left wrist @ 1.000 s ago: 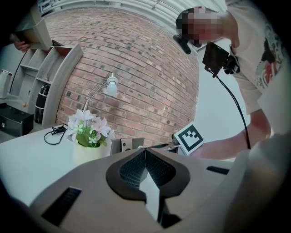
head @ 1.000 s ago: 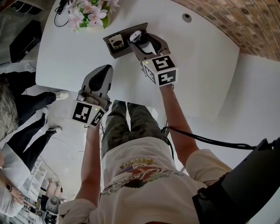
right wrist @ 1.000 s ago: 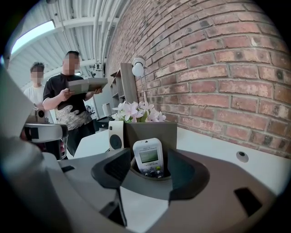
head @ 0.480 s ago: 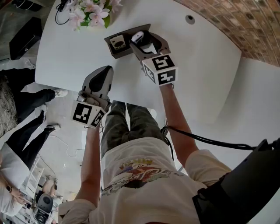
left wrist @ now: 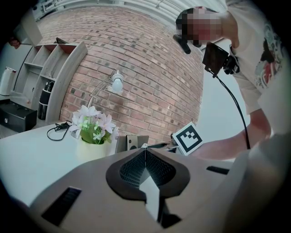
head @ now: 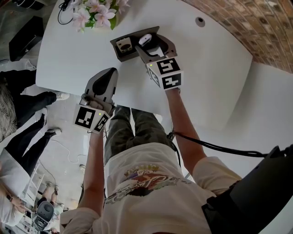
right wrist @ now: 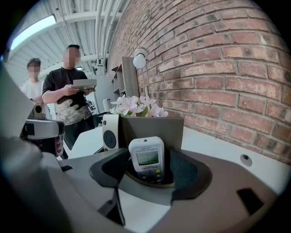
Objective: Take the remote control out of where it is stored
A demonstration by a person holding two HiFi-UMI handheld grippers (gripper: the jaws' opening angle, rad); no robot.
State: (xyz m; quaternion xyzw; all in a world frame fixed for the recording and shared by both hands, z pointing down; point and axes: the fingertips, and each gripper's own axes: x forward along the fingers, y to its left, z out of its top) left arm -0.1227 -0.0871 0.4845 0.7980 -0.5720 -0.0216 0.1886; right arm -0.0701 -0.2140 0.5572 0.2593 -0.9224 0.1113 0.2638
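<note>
A white remote control (head: 145, 39) with a small screen (right wrist: 146, 159) stands upright in a dark open holder (head: 120, 54) on the white table (head: 206, 68). My right gripper (head: 149, 42) reaches into the holder. Its jaws are opening, and the remote stands between them with a small gap on each side (right wrist: 152, 172). A second white remote (right wrist: 110, 132) with a round dark button stands in the compartment to the left. My left gripper (head: 109, 74) hovers shut and empty over the table's near edge (left wrist: 145, 152).
A pot of pink-white flowers (head: 94, 16) stands just behind the holder, with a black cable (head: 62, 11) beside it. A cable hole (head: 199, 21) sits at the table's far right. A brick wall (head: 247, 18) runs behind. People stand left of the table (head: 20, 105).
The right gripper stays at the holder with the remote between its jaws and has edged slightly forward. The left gripper has not moved. The people on the left shifted their feet.
</note>
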